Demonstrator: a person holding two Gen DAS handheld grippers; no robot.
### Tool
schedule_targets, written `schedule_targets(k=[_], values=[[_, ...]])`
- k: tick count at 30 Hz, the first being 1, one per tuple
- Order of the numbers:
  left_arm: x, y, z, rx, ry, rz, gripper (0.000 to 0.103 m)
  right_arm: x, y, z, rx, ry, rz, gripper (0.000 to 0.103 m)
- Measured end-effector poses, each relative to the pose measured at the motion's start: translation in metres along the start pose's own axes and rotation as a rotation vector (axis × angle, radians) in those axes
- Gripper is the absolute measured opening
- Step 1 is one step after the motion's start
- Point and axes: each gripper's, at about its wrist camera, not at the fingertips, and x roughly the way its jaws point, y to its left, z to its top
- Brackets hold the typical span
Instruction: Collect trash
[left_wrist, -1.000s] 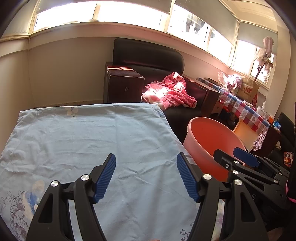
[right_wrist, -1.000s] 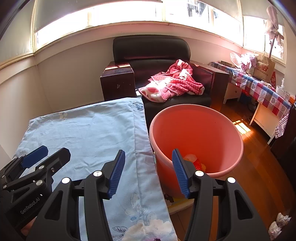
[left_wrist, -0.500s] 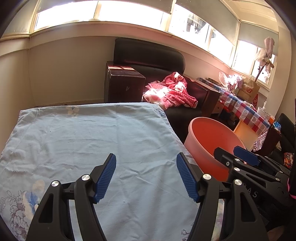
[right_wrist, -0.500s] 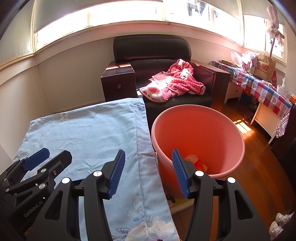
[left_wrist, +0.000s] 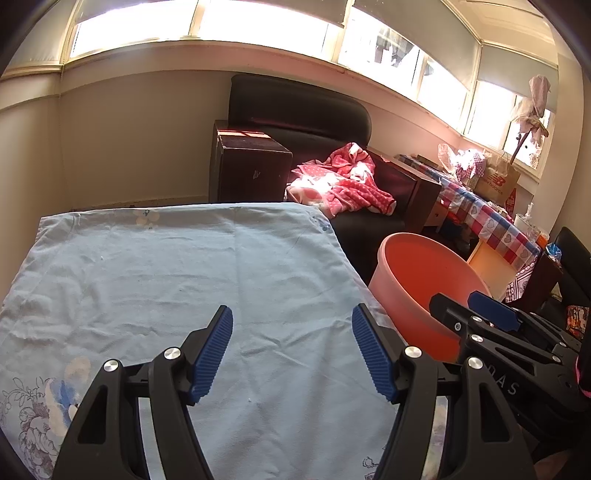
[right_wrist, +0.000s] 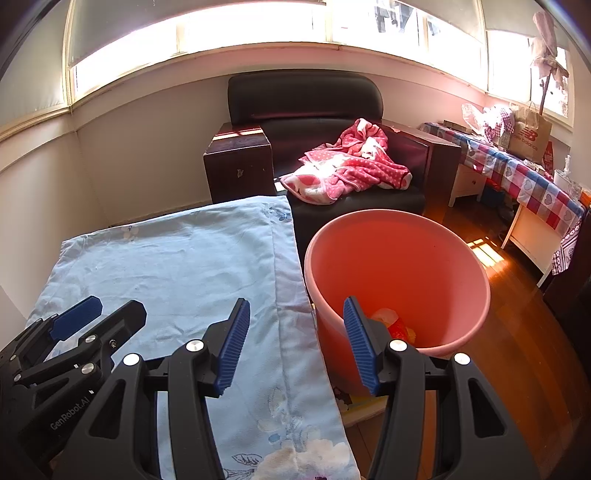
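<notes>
A pink plastic bucket (right_wrist: 402, 254) stands on the floor right of the table; it also shows in the left wrist view (left_wrist: 413, 266). Crumpled yellow and red trash (right_wrist: 391, 323) lies at its bottom. My left gripper (left_wrist: 291, 349) is open and empty above the light blue tablecloth (left_wrist: 177, 273). My right gripper (right_wrist: 295, 341) is open and empty over the table's right edge, beside the bucket's near rim. Each gripper shows in the other's view, the right one (left_wrist: 491, 328) and the left one (right_wrist: 74, 332). I see no trash on the cloth.
A dark armchair (right_wrist: 314, 110) with a pink blanket (right_wrist: 351, 162) stands behind the table. A dark wooden side cabinet (right_wrist: 236, 162) is next to it. A checkered-cloth table (right_wrist: 524, 177) with bags lines the right wall. Wooden floor lies right of the bucket.
Both grippers have drifted slightly back and left, so the bucket sits a little further right in both views. Both stay open and empty.
</notes>
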Motion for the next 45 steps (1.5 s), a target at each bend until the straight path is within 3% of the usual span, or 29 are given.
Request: schedule_targets(k=[45], values=[[-0.008, 0.000, -0.008, -0.007, -0.014, -0.007, 0.065, -0.010, 0.003, -0.017, -0.007, -0.022, 0.013, 0.054]])
